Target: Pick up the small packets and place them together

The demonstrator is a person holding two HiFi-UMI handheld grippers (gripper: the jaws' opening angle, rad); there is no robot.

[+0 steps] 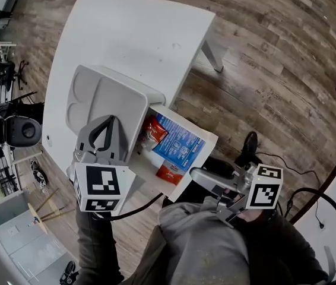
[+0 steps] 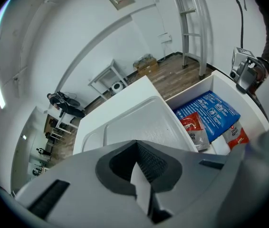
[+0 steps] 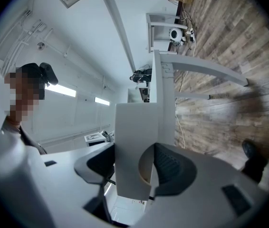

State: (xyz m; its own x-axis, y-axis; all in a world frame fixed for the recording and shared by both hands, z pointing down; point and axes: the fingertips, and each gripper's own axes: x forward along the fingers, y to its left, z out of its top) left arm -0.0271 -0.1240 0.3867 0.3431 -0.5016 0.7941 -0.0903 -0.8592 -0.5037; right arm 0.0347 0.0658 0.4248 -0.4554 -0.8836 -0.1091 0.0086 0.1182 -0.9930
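The step in hand is judged to be opening the box (image 1: 207, 139). Its lid (image 1: 105, 94) is pinched edge-on by the closed fingers of the left gripper (image 2: 139, 174). A wall of the box appears clamped in the fingers of the right gripper (image 3: 146, 171). Two small red packets (image 1: 153, 132) lie inside, just beyond the left fingers, on a blue packet (image 1: 181, 142). Next, one gripper must be freed and brought down onto a packet.

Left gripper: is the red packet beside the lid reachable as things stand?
Probably not yet. The left gripper looks shut on the lid edge; the red packet lies uncovered in the box close by, so letting go of the lid comes first.
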